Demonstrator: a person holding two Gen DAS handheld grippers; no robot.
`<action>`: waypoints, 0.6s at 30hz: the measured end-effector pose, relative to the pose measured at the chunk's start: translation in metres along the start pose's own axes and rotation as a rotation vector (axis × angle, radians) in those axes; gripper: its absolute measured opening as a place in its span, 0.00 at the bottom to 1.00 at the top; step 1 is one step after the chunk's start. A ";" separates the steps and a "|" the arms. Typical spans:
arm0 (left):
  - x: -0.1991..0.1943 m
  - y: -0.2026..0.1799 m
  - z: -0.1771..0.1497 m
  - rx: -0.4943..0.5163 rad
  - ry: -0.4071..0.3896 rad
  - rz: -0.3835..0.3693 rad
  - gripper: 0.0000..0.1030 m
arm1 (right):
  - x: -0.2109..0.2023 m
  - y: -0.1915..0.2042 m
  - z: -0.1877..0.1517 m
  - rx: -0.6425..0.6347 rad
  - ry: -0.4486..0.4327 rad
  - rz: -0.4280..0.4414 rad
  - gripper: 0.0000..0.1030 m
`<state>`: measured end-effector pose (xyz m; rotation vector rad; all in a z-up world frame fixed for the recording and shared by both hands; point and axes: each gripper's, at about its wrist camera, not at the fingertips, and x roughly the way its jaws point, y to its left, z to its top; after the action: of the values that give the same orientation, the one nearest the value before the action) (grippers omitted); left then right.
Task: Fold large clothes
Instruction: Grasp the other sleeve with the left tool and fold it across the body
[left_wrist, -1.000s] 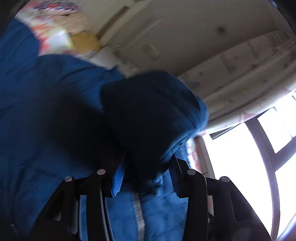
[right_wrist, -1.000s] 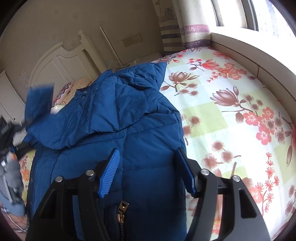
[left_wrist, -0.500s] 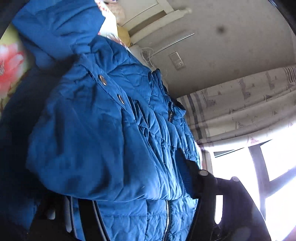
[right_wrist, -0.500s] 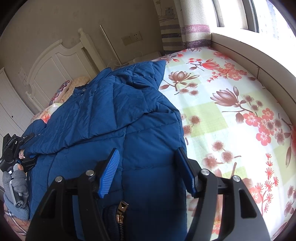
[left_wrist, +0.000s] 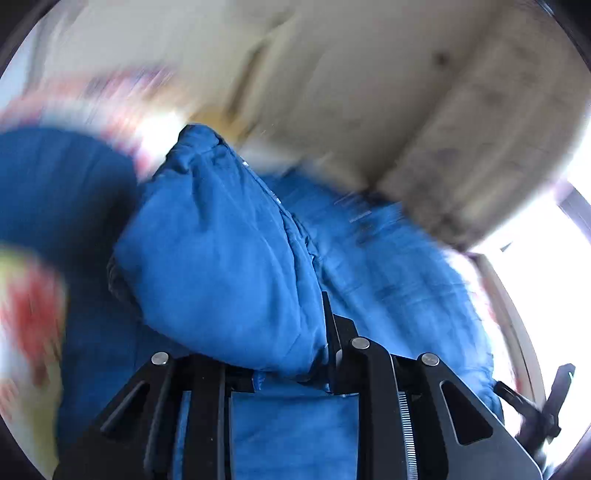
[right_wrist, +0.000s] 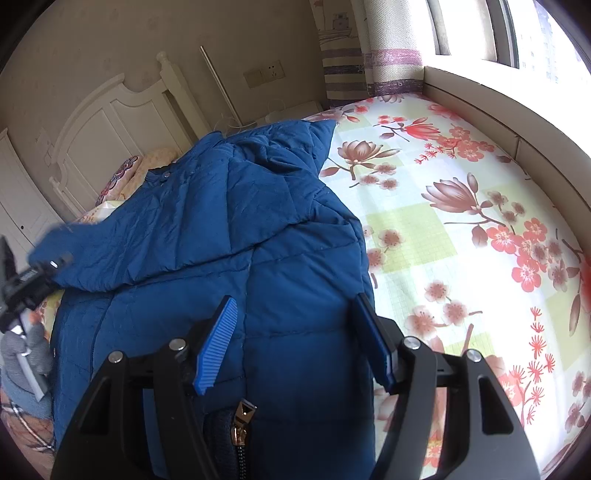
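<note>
A: Jacket (right_wrist: 207, 236): a large blue quilted one, lying spread on the bed (right_wrist: 461, 236) with its floral sheet. The body runs from the near edge toward the headboard (right_wrist: 110, 122); the zip pull (right_wrist: 242, 421) sits at the near hem. A sleeve (right_wrist: 122, 254) is folded across the chest and ends at the left side.

B: And who has that sleeve?

A: The left gripper (right_wrist: 40, 273), seen small at the left edge of the right wrist view, sits at the sleeve's end. In its own blurred view the left gripper (left_wrist: 291, 369) has a thick fold of blue cloth (left_wrist: 221, 273) bunched between its fingers. They have just been closing and now stand narrow, and the cloth fills the gap, so I read it as gripped.

B: The other one?

A: The right gripper (right_wrist: 295, 343) hovers over the lower body of the jacket. Its fingers (right_wrist: 218, 347) stand fairly wide apart, with cloth below them but nothing pinched.

B: Which step, then?

A: Judging by the layout, the sleeve fold: the left side is being carried inward over the front, while the right side waits.

B: What does the next move call for?

A: Probably laying the held sleeve flat and straight over the chest without dragging the body askew, then letting go. The padding is bulky and springy, so the fold may lift back unless pressed down. The right gripper is well placed to steady the hem meanwhile.
</note>
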<state>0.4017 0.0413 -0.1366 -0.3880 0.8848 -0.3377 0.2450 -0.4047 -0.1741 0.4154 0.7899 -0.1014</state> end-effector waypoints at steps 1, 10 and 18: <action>0.009 0.011 -0.001 -0.046 0.046 -0.003 0.23 | 0.000 0.001 0.000 -0.005 0.002 -0.006 0.63; 0.007 0.006 -0.003 0.017 0.022 -0.013 0.43 | -0.015 0.035 0.031 -0.117 -0.042 -0.084 0.63; -0.001 0.011 -0.008 0.010 -0.005 -0.011 0.52 | 0.063 0.094 0.102 -0.277 0.027 -0.121 0.63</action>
<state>0.3955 0.0499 -0.1455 -0.3846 0.8763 -0.3506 0.3798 -0.3552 -0.1243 0.1067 0.8418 -0.0981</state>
